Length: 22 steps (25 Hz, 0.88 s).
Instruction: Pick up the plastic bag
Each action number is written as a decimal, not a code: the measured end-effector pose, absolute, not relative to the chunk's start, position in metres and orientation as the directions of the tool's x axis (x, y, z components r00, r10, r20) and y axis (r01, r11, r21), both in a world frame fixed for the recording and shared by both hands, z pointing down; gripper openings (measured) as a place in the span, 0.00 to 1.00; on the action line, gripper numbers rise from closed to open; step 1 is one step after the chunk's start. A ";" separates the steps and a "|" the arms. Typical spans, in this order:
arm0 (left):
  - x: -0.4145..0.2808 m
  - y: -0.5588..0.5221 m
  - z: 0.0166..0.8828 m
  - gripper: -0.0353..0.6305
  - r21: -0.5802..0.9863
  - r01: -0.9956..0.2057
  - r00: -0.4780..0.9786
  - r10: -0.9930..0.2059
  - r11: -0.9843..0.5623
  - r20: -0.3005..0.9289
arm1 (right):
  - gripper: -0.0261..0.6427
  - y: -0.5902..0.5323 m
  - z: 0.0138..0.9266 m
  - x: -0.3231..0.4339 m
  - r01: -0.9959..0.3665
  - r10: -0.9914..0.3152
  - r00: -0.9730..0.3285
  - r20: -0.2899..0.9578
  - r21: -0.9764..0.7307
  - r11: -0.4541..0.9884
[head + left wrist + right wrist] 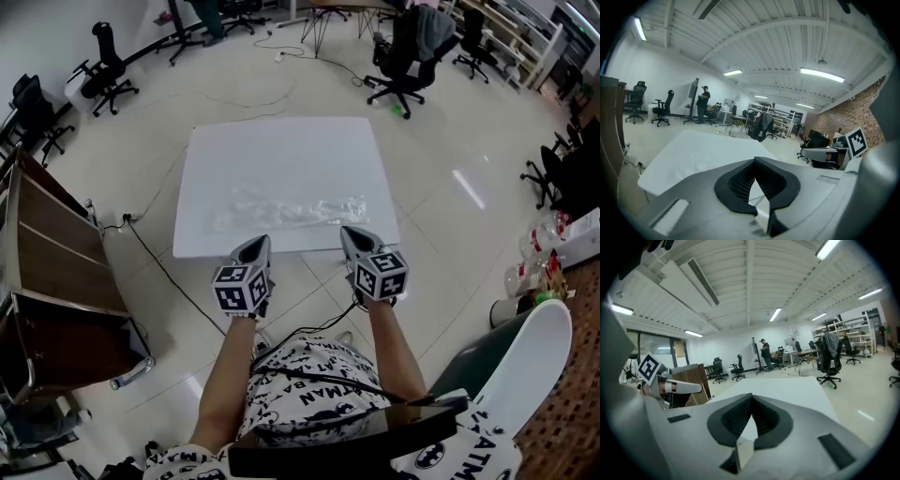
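Note:
A clear, crumpled plastic bag (291, 211) lies stretched across the near half of the white table (281, 150). In the left gripper view the plastic bag (693, 164) is only a faint crinkled patch on the tabletop. My left gripper (257, 244) hovers at the table's near edge, just short of the bag's left part, jaws shut and empty. My right gripper (352, 233) hangs at the same edge by the bag's right end, also shut with nothing in it. From its own camera each gripper shows meeting tips, left gripper (754, 160) and right gripper (751, 396).
A brown cabinet (47, 272) stands at the left, and a black cable (164, 267) runs over the floor beside the table. Office chairs (408, 56) stand beyond the table. A white chair (525, 366) and bottles (539, 258) are at the right.

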<state>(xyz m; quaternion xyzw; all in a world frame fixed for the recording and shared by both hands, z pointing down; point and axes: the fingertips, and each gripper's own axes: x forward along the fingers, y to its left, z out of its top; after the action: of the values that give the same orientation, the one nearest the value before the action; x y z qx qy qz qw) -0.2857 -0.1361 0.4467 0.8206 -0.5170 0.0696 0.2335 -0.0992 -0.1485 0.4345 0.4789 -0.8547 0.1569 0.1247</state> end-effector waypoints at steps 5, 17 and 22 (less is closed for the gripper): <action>-0.277 -0.133 0.443 0.05 0.310 -0.880 0.457 -0.818 -0.360 0.349 | 0.04 -0.146 0.433 -0.092 -0.869 -0.793 -0.493 0.357 -0.166 0.466; -0.287 -0.131 0.446 0.05 0.309 -0.887 0.442 -0.822 -0.342 0.359 | 0.04 -0.143 0.444 -0.104 -0.860 -0.772 -0.505 0.386 -0.152 0.487; -0.286 -0.132 0.443 0.05 0.311 -0.885 0.446 -0.821 -0.346 0.356 | 0.04 -0.142 0.443 -0.104 -0.864 -0.770 -0.497 0.401 -0.149 0.480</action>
<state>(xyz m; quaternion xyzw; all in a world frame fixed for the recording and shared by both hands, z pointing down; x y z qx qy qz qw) -0.2864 -0.1316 0.4431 0.8176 -0.5217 0.0684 0.2337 -0.1036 -0.1421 0.4430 0.4815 -0.8486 0.1678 0.1408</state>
